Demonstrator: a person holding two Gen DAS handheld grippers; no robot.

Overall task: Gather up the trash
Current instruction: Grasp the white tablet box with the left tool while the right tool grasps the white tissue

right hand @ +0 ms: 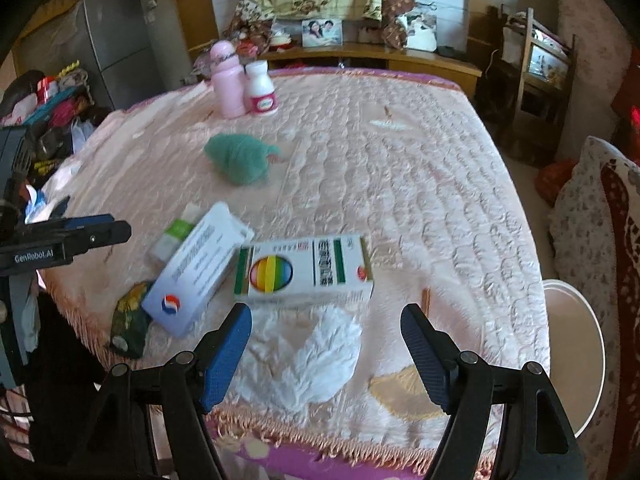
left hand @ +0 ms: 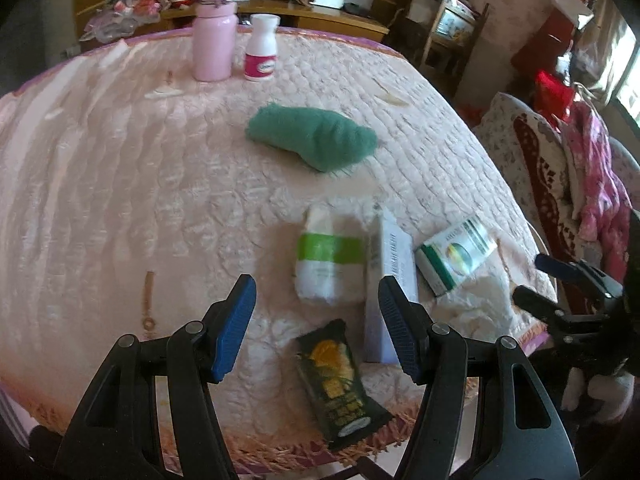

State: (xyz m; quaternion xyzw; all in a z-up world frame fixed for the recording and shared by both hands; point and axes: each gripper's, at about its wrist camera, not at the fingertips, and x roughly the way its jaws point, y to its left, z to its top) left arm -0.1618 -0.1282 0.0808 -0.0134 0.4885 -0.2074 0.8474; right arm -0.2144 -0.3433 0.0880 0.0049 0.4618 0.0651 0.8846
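Pink quilted cover over the whole table, fringe along the near edge. White bucket sits off the table's right side, partly hidden by the edge.

Both tools are wide open with nothing in them. Left tool hovers over the near edge, right above a dark snack wrapper that lies at the fringe. Right tool hangs over a crumpled white tissue, also near the edge.

Rest of the trash is bunched near-centre: a long white-purple box, touching a white box with a rainbow circle on its right, and a white pack with a green band just left of the long box.

Further back there's a green cloth on its own, then a pink bottle and a small white bottle side by side at the far edge.
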